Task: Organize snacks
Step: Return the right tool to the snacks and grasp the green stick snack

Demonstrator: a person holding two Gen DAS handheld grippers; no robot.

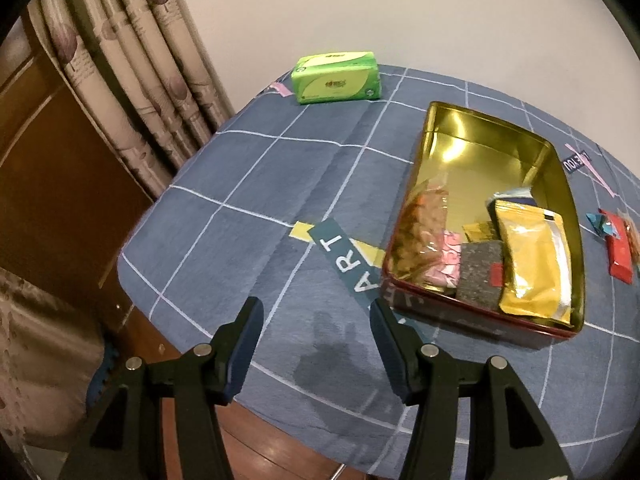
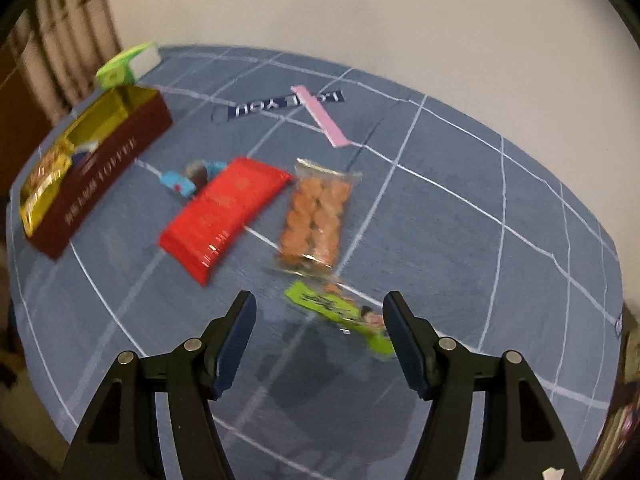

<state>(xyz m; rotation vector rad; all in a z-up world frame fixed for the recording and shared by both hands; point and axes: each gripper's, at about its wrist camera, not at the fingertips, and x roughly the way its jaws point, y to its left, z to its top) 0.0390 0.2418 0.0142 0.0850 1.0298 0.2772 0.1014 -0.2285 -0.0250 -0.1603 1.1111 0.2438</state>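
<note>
Curtain (image 1: 132,92) hangs at the far left of the left wrist view, beside a dark wooden panel (image 1: 52,200). A blue checked tablecloth (image 1: 248,184) covers the table. A green tissue pack (image 1: 336,77) lies at the far edge of the cloth, well apart from everything else. The left gripper (image 1: 316,312) hovers above bare cloth with its jaws moderately apart and nothing between them. To its right stands the open tin box (image 1: 558,168), gold inside and dark red outside. It contains a clear bag of orange snacks (image 1: 424,232), a pink packet (image 1: 446,260), a dark grey packet (image 1: 480,272) and a gold pouch (image 1: 532,264), all grouped at the near end.

In the right wrist view the tin box (image 2: 104,176) sits at the left. Right of it on the cloth lie a small blue wrapped item (image 2: 178,182), a red flat pack (image 2: 228,212) and a clear bag of orange biscuits (image 2: 316,216), near one another. A lime-green packet (image 2: 340,312) lies nearest the right gripper (image 2: 320,308), partly between its fingers in this view. The jaws stand moderately apart and grip nothing. This view is motion-blurred.
</note>
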